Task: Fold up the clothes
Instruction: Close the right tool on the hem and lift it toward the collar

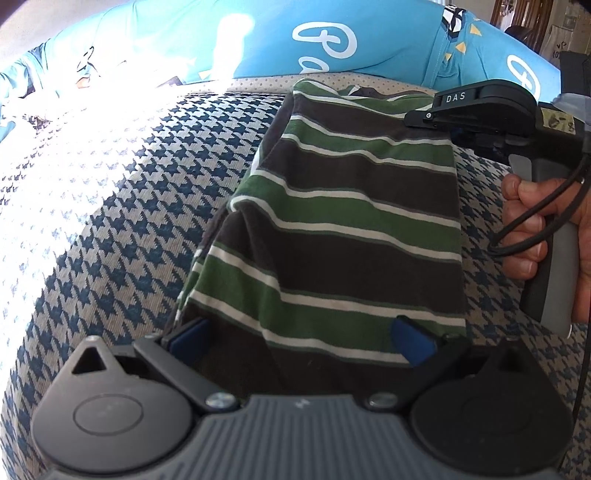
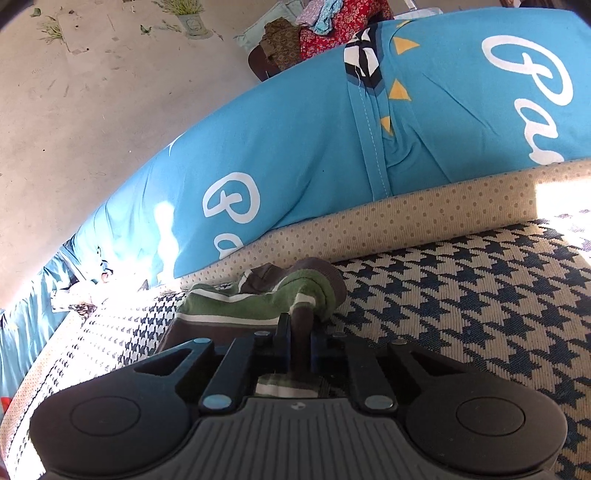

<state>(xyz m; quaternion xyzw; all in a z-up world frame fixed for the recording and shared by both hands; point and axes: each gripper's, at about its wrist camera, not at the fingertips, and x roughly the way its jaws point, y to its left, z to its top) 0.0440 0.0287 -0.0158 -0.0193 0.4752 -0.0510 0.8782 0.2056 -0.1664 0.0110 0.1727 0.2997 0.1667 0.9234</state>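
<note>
A shirt (image 1: 351, 221) striped in green, dark brown and white lies folded lengthwise on a blue-and-cream houndstooth mat (image 1: 129, 206). My left gripper (image 1: 299, 338) is open at the shirt's near hem, its blue pads on either side of the cloth. In the same view my right gripper (image 1: 421, 119), held by a hand (image 1: 532, 221), sits at the shirt's far right corner. In the right wrist view the right gripper (image 2: 299, 332) is shut on a bunched fold of the shirt (image 2: 258, 306), which rises slightly off the mat (image 2: 461, 314).
A blue cushion with white script (image 2: 295, 147) lies along the far edge of the mat, behind a beige dotted border (image 2: 406, 221). A pile of patterned clothes (image 2: 325, 33) sits beyond it on a beige floor. Strong sunlight washes out the mat's left side (image 1: 55, 155).
</note>
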